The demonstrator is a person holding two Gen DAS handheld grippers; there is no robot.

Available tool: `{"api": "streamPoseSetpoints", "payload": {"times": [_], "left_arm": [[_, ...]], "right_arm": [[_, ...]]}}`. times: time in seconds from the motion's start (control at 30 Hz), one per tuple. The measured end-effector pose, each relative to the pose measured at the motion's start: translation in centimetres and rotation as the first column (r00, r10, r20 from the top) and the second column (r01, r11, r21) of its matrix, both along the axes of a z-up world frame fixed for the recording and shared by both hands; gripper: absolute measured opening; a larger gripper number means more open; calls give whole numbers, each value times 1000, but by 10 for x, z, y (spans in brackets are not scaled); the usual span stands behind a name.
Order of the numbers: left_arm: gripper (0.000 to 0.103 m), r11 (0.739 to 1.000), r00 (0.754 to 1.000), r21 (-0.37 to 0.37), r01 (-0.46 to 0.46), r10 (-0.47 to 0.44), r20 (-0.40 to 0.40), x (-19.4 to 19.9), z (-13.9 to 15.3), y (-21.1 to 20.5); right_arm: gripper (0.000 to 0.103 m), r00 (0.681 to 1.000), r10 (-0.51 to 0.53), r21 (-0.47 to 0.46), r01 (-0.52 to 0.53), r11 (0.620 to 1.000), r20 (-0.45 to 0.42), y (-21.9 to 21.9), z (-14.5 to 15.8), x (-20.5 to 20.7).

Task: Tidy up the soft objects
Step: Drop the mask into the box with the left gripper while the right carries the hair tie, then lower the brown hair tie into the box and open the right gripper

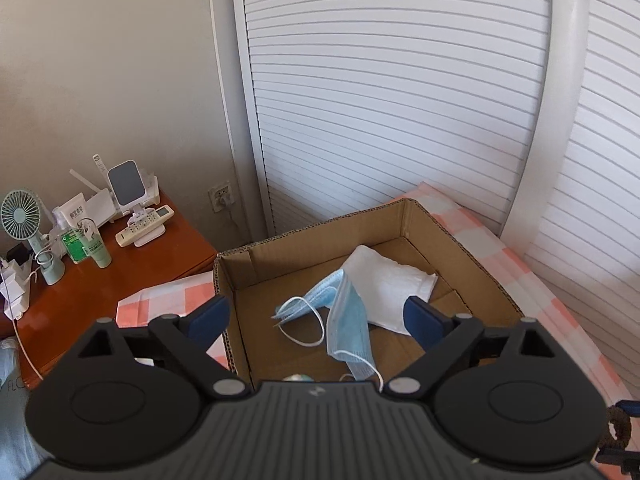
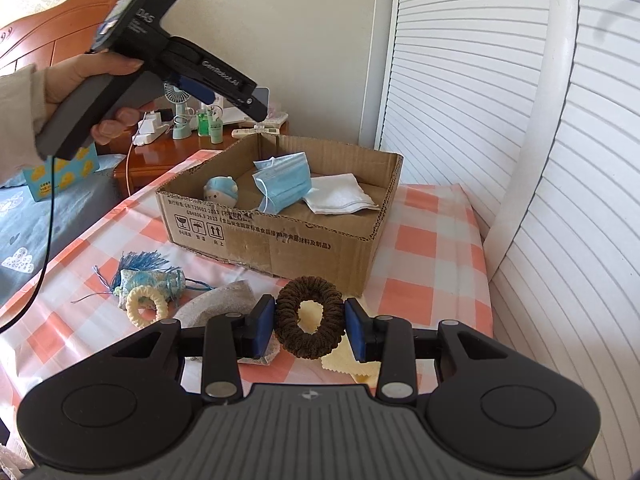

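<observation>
An open cardboard box [image 1: 460,240] [image 2: 280,236] stands on a pink checked cloth. Inside lie blue face masks [image 1: 346,312] [image 2: 286,184], a folded white cloth [image 1: 392,284] [image 2: 340,200] and a small blue plush toy [image 2: 222,192]. My left gripper [image 1: 316,316] is open and empty, held above the box; it also shows in the right wrist view [image 2: 224,88]. My right gripper [image 2: 310,328] is shut on a brown scrunchie [image 2: 310,328] in front of the box. A cream scrunchie [image 2: 146,308], a blue tasselled pouch [image 2: 156,276], a grey cloth [image 2: 228,300] and a yellow cloth [image 2: 352,364] lie on the checked cloth.
A wooden nightstand [image 1: 132,272] at the left carries a fan [image 1: 24,216], bottles, remotes and a phone stand. White louvred doors [image 1: 400,100] rise right behind the box. A bed with blue bedding [image 2: 40,216] lies at the left.
</observation>
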State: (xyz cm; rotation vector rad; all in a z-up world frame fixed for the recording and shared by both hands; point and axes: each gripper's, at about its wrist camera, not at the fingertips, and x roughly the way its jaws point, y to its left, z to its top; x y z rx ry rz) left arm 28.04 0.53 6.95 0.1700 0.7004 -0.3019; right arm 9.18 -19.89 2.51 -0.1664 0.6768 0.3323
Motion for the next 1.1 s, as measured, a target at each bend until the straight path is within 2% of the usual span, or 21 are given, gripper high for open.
{"api": "streamPoseSetpoints", "payload": {"times": [0.23, 0.43, 0.53, 0.73, 1.1], "left_arm": [[98, 1000, 1000, -13, 17, -17, 1, -67, -2, 4], [102, 996, 999, -82, 43, -42, 8, -138, -15, 7], [102, 999, 1000, -53, 7, -6, 16, -161, -22, 3], [102, 999, 998, 13, -43, 42, 42, -182, -28, -2], [102, 994, 994, 15, -104, 103, 44, -197, -42, 16]], "right_arm": [[43, 1000, 19, -3, -19, 1000, 6, 3, -1, 0], [43, 1000, 15, 22, -16, 1000, 15, 2, 2, 16], [43, 1000, 18, 20, -18, 1000, 16, 4, 5, 28], [43, 999, 20, 22, -20, 1000, 25, 13, 14, 54], [44, 1000, -1, -14, 1, 1000, -1, 42, 19, 131]]}}
